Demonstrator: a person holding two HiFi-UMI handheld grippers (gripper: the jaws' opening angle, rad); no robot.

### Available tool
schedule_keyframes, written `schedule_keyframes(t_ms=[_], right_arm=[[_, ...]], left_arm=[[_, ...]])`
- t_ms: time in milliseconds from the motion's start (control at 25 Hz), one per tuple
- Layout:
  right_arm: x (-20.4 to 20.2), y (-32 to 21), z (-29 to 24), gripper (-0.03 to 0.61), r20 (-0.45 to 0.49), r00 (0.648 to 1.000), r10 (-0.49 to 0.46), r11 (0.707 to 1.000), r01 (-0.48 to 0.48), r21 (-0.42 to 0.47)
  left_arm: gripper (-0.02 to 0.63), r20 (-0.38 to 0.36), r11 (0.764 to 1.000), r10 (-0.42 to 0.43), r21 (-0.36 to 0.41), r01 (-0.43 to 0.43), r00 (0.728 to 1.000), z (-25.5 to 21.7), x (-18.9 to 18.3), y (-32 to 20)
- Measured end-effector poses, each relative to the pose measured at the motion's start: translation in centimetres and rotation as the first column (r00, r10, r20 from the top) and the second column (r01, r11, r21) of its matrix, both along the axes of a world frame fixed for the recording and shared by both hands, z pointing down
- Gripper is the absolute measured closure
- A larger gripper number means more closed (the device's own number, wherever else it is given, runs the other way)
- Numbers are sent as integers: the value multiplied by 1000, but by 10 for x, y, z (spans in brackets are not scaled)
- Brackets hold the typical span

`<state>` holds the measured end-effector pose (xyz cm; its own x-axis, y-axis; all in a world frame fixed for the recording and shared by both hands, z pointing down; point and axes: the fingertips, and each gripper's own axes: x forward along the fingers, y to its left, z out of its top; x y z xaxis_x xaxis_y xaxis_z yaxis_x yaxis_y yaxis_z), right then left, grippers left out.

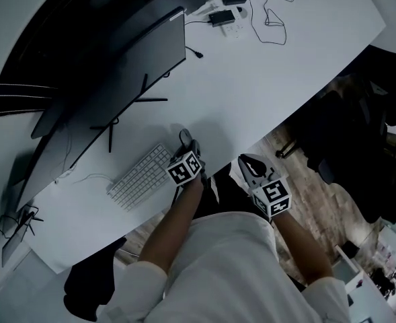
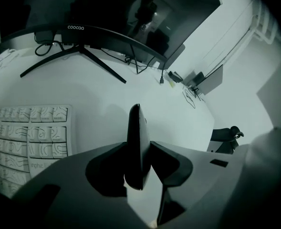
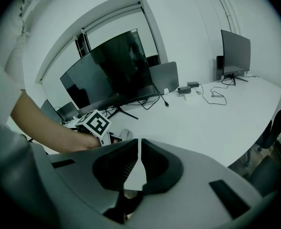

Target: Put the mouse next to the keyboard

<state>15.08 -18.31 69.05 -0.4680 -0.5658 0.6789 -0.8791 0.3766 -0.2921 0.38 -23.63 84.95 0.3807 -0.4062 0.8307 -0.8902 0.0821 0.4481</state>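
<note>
Head view: the left gripper (image 1: 189, 147) is holding the mouse (image 1: 184, 136) low at the white counter (image 1: 265, 79), just beside the right end of the keyboard (image 1: 140, 177). That is likely the spot where the mouse is meant to land, though I cannot tell whether it is touching down. The right gripper (image 1: 250, 163) is hanging past the counter's edge over the floor (image 1: 305, 173), apparently keeping clear.

Left gripper view: the jaws are clamping the mouse (image 2: 139, 147) edge-on by its flanks. The keyboard (image 2: 26, 137) is lying to the left, with a monitor (image 2: 107, 13) standing behind.

Right gripper view: its jaws are sitting almost together with nothing between them. The counter is running long and mostly bare, carrying cables (image 3: 216, 95) and a second monitor (image 3: 235, 46) near a pale wall.
</note>
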Motion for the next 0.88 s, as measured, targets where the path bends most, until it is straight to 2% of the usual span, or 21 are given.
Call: schedule_keyframes(t_ms=[160, 560, 720, 880], right_arm=[[-2, 2, 3, 537, 0, 1000, 16, 1000, -16, -13], [1, 8, 7, 537, -4, 999, 42, 998, -42, -38], [-1, 9, 8, 537, -2, 999, 33, 999, -33, -37], [-5, 6, 5, 537, 2, 1000, 21, 1000, -21, -18]], left_arm=[[465, 13, 999, -8, -35, 9, 1000, 12, 2, -2], [457, -67, 993, -109, -58, 105, 992, 14, 10, -12], [370, -92, 982, -171, -92, 163, 981, 11, 9, -10], [310, -70, 975, -200, -108, 192, 977, 9, 1, -7]])
